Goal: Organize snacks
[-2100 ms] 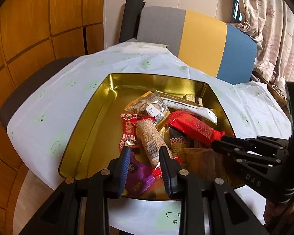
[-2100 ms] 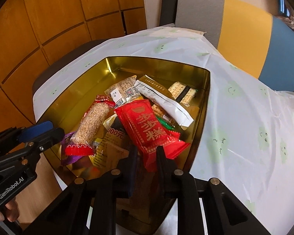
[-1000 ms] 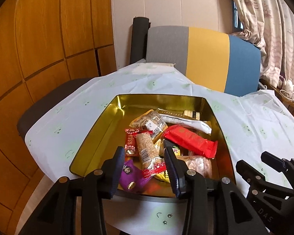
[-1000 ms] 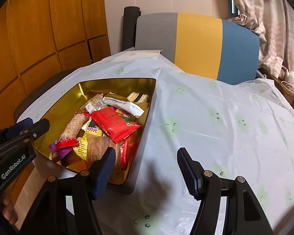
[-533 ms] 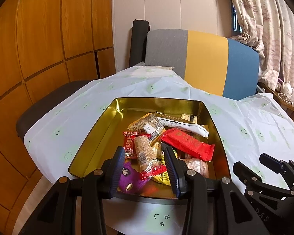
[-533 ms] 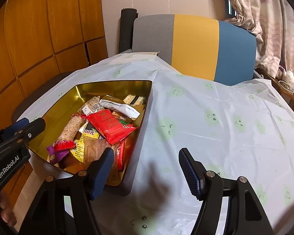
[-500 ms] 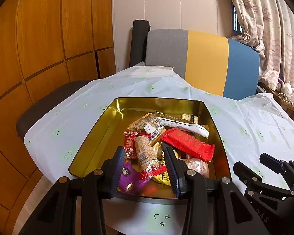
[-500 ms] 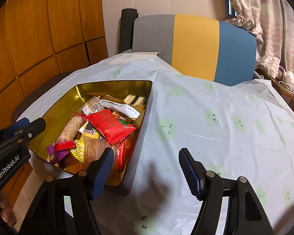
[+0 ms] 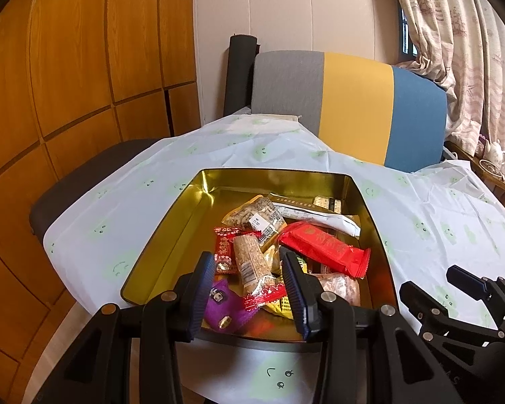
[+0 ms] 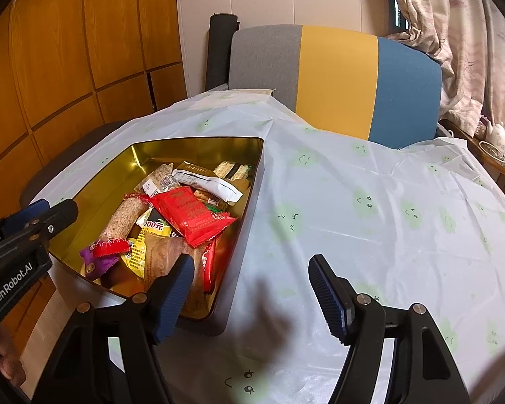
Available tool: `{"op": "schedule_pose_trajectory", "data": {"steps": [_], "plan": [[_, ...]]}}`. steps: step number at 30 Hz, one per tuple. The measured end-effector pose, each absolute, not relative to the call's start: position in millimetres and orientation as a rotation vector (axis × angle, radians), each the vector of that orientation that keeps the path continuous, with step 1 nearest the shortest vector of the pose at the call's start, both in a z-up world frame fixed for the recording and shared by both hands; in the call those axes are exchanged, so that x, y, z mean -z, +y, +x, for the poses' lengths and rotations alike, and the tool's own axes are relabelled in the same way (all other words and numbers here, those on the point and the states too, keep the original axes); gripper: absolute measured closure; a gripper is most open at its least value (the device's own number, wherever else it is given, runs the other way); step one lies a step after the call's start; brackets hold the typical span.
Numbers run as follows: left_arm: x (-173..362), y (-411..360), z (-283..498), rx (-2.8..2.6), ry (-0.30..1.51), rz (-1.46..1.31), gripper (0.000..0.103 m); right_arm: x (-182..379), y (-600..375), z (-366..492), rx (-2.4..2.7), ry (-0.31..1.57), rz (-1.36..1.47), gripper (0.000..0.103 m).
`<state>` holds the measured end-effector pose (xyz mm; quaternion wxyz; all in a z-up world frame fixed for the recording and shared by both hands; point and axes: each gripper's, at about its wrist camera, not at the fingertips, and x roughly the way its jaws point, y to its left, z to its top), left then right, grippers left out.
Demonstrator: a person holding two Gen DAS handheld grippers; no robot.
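We note a gold-coloured rectangular metal tin [image 9: 171, 235] sitting on a table under a white plastic cloth printed with green smiley faces [image 10: 387, 202]. The tin's long axis runs away from both cameras toward a grey, yellow and blue striped chair back [image 9: 353, 101]. The snacks lie piled in the near right half of the tin; its left floor is bare metal.

Snack orientations, left wrist view: a red rectangular wrapper with gold lettering [image 9: 323, 245] lies on top of the pile, long axis diagonal, its crimped end pointing to the near right. A clear-wrapped oat-coloured grain bar with red crimped ends [image 9: 249, 266] lies lengthwise, roughly parallel to the tin's long side, near end toward the camera. A white flat sachet [image 9: 316, 215] lies crosswise behind the red wrapper. A purple crinkled candy wrapper [image 9: 225, 306] sits at the near edge, touching the grain bar's near end.

Left gripper [image 9: 249, 289]: hovers over the near rim of the tin, fingers apart with a moderate gap, nothing between them.

Right gripper [image 10: 249, 289]: spread wide and empty, left finger [image 10: 175, 289] over the tin's near right corner, right finger over bare cloth. We see its shadow on the cloth beneath.
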<state>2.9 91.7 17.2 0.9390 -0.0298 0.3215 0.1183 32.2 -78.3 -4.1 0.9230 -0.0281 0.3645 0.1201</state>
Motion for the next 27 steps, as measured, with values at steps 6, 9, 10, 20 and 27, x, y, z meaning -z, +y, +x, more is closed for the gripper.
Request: {"op": "schedule_pose_trajectory", "data": {"steps": [6, 9, 10, 20, 27], "plan": [[-18.1, 92.4, 1.9, -0.244, 0.656, -0.063, 0.061, 3.9, -78.1, 31.0, -0.249, 0.747, -0.058, 0.031], [-18.5, 92.5, 1.9, -0.243, 0.655, -0.066, 0.061, 3.8, -78.2, 30.8, -0.25, 0.748, -0.059, 0.03], [-18.6, 92.3, 1.5, -0.24, 0.655, -0.066, 0.061, 3.8, -78.1, 30.8, -0.25, 0.747, -0.059, 0.03], [-20.1, 92.8, 0.9, -0.221, 0.643, -0.078, 0.061, 4.1, -77.7, 30.4, -0.25, 0.743, -0.064, 0.028], [-24.3, 93.3, 1.6, -0.214, 0.623, -0.06, 0.063, 6.1, -87.3, 34.8, -0.235, 0.745, -0.049, 0.028]]}}
